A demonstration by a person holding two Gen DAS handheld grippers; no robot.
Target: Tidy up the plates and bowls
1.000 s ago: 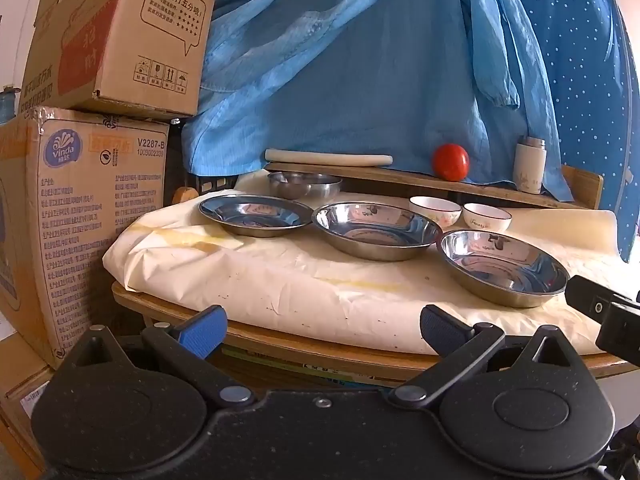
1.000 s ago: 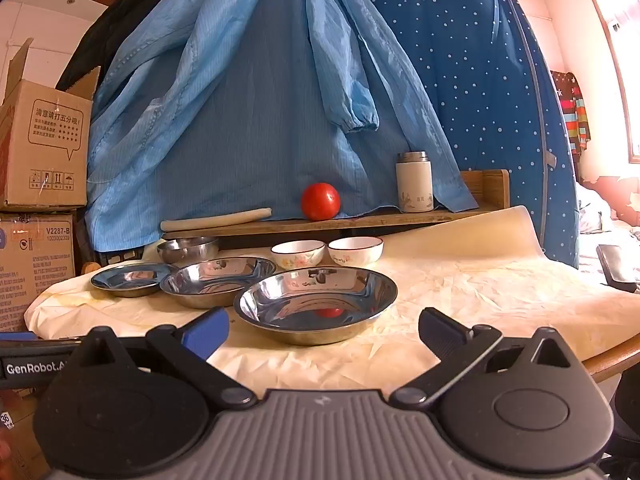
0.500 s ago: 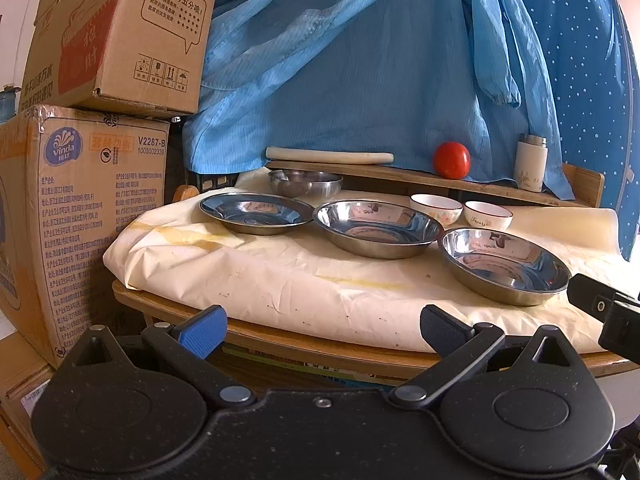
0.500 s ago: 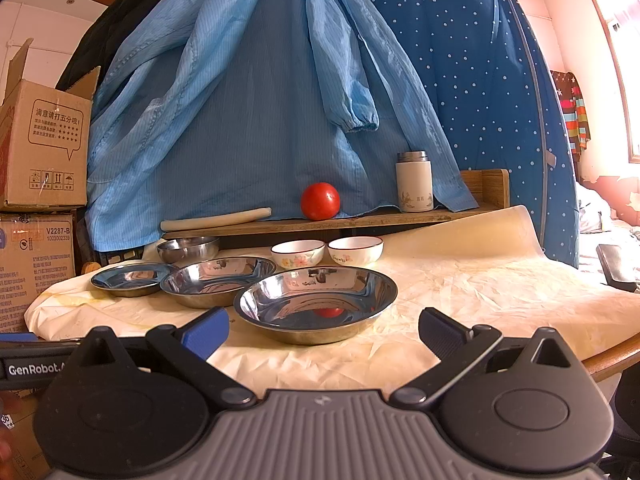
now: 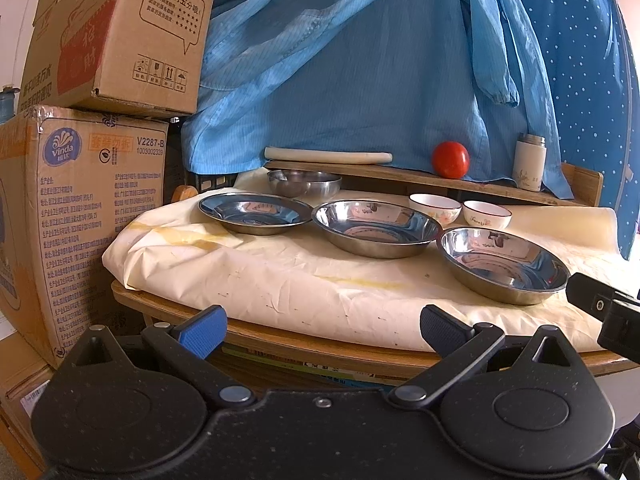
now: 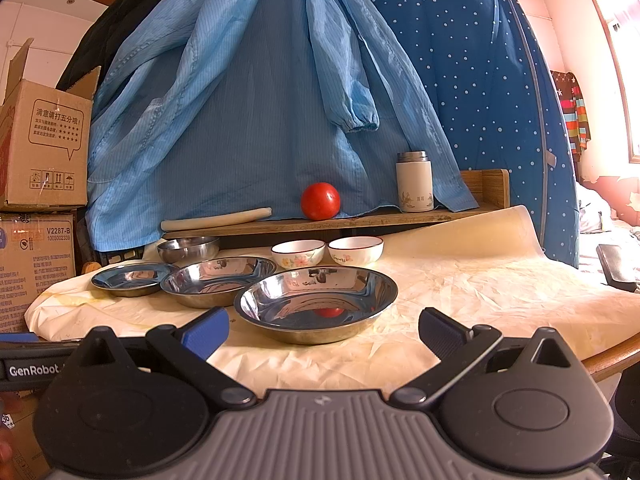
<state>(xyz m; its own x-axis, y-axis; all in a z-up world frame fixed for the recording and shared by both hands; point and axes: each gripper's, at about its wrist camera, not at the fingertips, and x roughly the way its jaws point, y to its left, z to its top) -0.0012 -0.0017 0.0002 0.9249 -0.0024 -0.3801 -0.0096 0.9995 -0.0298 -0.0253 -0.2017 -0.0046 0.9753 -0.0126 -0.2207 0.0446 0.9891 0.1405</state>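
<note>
Three steel plates lie in a row on the paper-covered table: the left plate (image 5: 254, 213), the middle plate (image 5: 376, 227) and the right plate (image 5: 503, 264), the last also large in the right wrist view (image 6: 316, 302). Behind them stand a small steel bowl (image 5: 304, 182) and two white ceramic bowls (image 5: 435, 206) (image 5: 487, 213). My left gripper (image 5: 320, 326) is open, short of the table's front edge. My right gripper (image 6: 322, 330) is open too, just in front of the right plate, holding nothing.
Stacked cardboard boxes (image 5: 80, 208) stand left of the table. A wooden shelf (image 6: 320, 222) at the back carries a tomato (image 6: 320, 201), a white flask (image 6: 414, 187) and a pale roll (image 6: 216, 219). Blue garments (image 6: 260, 100) hang behind. Bare paper (image 6: 480, 288) spreads to the right.
The left wrist view has crept slightly lower and closer; the dishes have not moved. Both grippers stay open.
</note>
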